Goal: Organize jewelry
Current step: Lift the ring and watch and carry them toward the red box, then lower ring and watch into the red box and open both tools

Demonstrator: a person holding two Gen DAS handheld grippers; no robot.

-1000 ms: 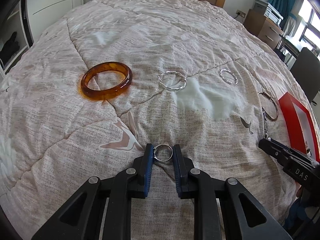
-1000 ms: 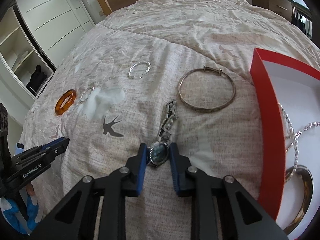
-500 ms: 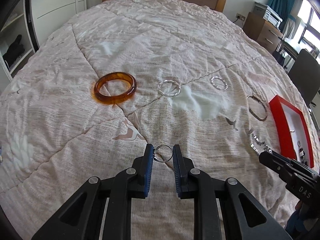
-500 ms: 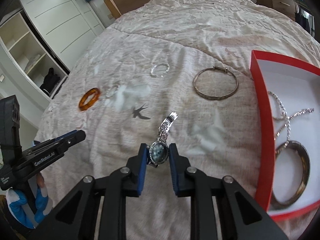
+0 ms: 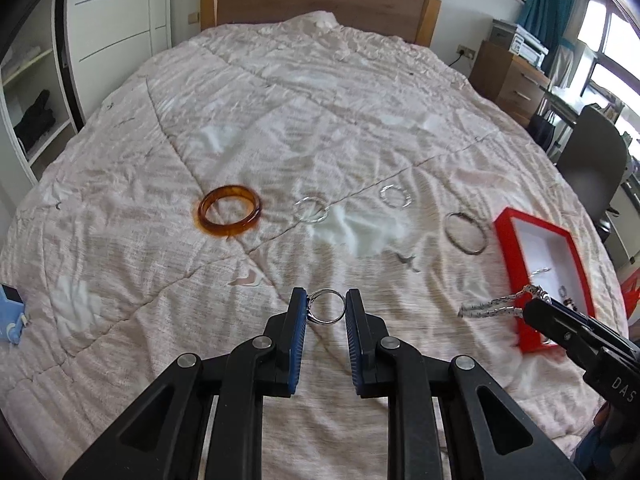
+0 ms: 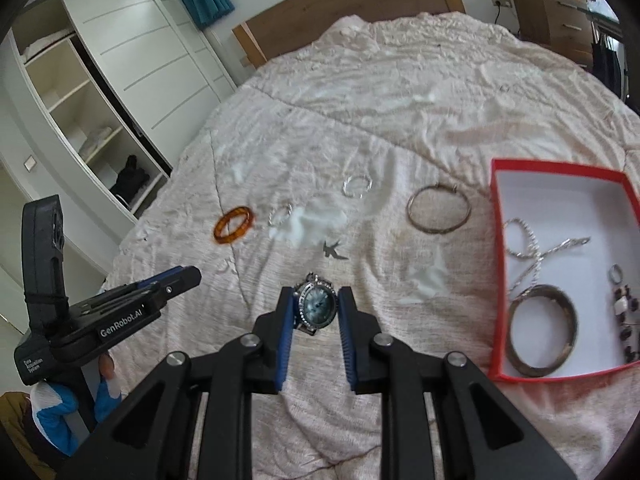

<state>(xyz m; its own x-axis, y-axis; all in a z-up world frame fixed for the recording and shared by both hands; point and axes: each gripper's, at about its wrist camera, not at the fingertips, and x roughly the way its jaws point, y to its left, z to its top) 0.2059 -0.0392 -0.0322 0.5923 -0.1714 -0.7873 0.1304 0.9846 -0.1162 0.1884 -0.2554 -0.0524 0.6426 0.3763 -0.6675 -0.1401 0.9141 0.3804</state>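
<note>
While our left gripper (image 5: 326, 312) is closed on a small silver ring (image 5: 327, 307), pinched between its blue pads and held clear above the bedspread (image 5: 280, 128), our right gripper (image 6: 316, 306) grips a silver wristwatch (image 6: 316, 306) by the sides of its round case, the dial facing the camera. From the left view we see the watch's metal band (image 5: 496, 305) trailing out from the right gripper's tip, just in front of the red box (image 5: 505, 248).

On the bedspread we see a row of pieces: an amber bangle (image 5: 230, 216) at the left, then a twisted silver bracelet (image 5: 312, 210), a second twisted silver bracelet (image 5: 396, 196), and a thin plain silver bangle (image 5: 466, 234) just beside the box. All four lie flat and apart from one another.

We find the box open at the right of the bed, its white floor already holding a silver chain (image 6: 532, 246), a dark bangle (image 6: 542, 330), a small ring (image 6: 616, 274) and a dark beaded piece (image 6: 626, 320).
</note>
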